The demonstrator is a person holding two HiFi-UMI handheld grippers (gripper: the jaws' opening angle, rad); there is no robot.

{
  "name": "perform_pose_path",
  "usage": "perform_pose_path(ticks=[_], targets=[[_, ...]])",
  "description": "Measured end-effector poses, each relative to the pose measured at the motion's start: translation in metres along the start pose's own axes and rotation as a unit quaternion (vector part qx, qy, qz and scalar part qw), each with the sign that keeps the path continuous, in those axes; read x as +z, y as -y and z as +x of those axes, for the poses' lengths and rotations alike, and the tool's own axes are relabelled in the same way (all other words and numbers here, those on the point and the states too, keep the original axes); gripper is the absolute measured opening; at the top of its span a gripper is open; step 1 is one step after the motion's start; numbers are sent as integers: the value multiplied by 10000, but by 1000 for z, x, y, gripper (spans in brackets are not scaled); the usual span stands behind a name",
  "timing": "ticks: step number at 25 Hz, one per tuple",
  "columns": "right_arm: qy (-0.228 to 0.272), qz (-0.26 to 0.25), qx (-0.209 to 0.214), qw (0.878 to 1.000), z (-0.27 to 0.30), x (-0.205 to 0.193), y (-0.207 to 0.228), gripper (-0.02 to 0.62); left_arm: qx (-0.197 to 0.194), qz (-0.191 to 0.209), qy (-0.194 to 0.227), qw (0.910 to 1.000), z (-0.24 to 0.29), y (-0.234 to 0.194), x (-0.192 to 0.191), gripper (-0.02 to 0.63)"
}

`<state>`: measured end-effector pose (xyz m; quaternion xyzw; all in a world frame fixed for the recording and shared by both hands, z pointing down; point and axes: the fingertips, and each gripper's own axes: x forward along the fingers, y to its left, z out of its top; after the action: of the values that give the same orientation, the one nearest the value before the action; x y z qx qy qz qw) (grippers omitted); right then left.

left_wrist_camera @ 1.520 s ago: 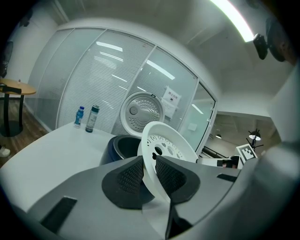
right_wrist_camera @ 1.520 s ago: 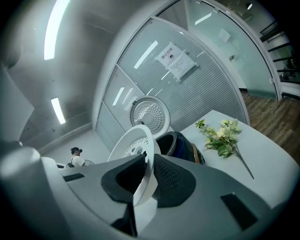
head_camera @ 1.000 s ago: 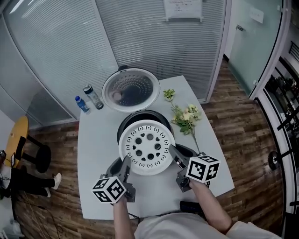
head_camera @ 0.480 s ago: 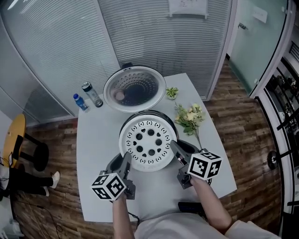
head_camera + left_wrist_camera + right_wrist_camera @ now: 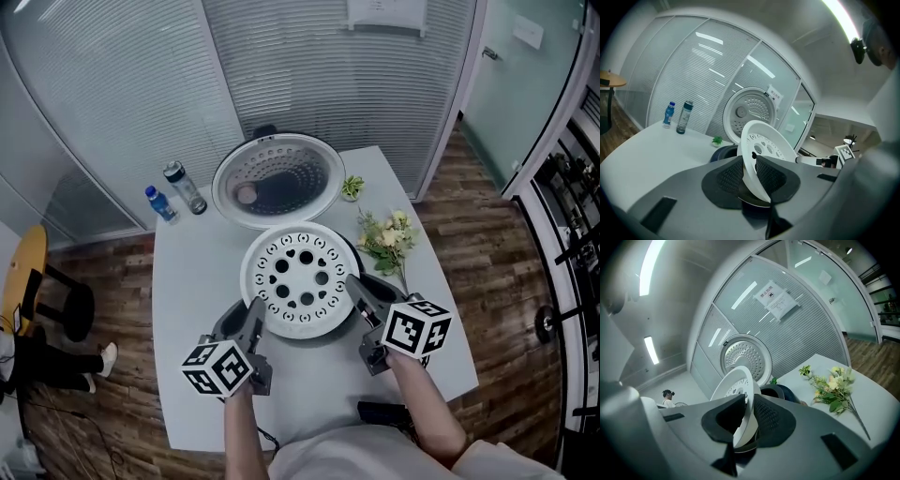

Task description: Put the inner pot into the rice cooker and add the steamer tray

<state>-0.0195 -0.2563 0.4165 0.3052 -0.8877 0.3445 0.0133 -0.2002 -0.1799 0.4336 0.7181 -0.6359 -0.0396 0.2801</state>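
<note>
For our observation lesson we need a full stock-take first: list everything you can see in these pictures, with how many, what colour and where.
steamer tray: one, white with holes, above the cooker's body
rice cooker: one, dark body, silvery lid open, far middle of table
bottles: two, one blue, one dark-capped, table's far left
small plant: one, green, right of the lid
flowers: one bunch, pale yellow and green, table's right
table: one, white
black object: one, near table edge, unclear what
side table: one, wooden top, floor at left
left gripper: one, grey, shut on the tray's left rim
right gripper: one, grey, shut on its right rim
</note>
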Motion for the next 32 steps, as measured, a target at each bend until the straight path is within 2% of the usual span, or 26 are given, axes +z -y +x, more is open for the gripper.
perform_pose_path(ticks=[18,32], targets=[[-356,-435,-327,9979,30,-8,17,71,105,119,-267,9995,27,-24,-4,91],[-606,-717,-486,9944,37,-17,28,75,282,431,-473,9976,35,-29,-12,100]])
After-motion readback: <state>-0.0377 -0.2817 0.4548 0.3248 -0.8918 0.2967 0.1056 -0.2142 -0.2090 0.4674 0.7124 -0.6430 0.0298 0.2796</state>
